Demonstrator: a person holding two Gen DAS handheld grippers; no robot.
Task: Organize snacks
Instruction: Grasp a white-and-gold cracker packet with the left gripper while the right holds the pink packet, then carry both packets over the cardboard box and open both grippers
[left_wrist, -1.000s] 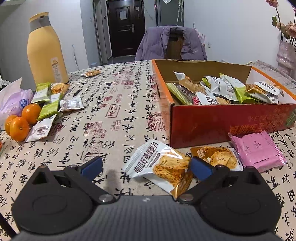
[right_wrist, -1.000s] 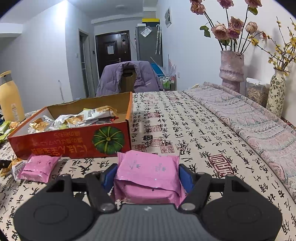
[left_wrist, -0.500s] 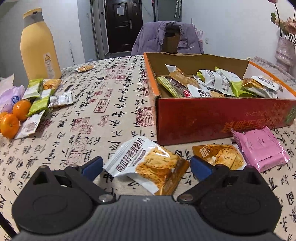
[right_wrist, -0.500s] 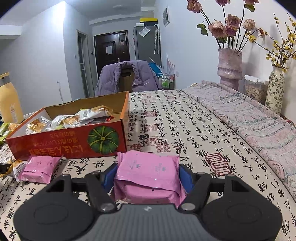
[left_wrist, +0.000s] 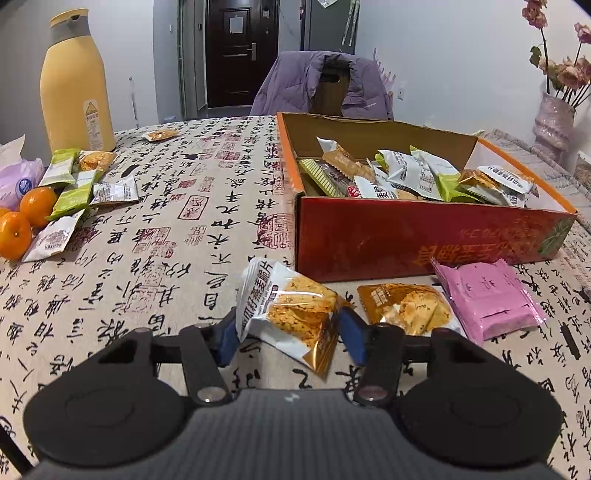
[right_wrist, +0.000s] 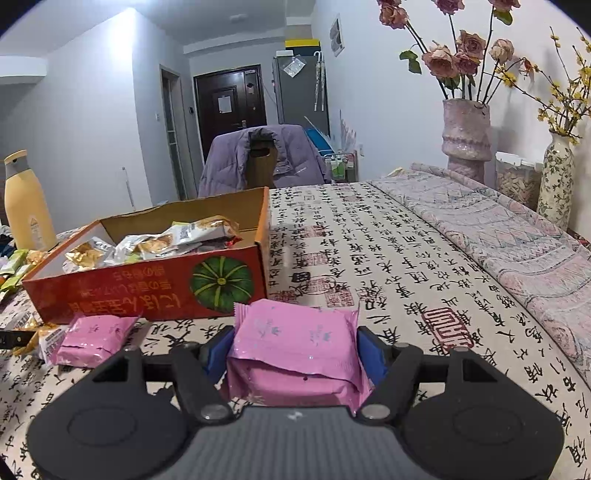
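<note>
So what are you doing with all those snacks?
Tidying them into the red box, which already holds lots of packets. The left tool has closed on a white and gold cracker packet just in front of the box. The right tool holds a pink packet near the box's pumpkin corner. Another cracker packet and a second pink packet lie on the tablecloth, not yet put away.

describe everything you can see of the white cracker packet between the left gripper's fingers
The white cracker packet is a glossy sealed foil pouch, white with dark Chinese lettering, a printed cracker and a gold lower corner. It sits tilted between the blue fingers of the left gripper, which are closed against its sides, just before the red box on the calligraphy tablecloth.
</note>
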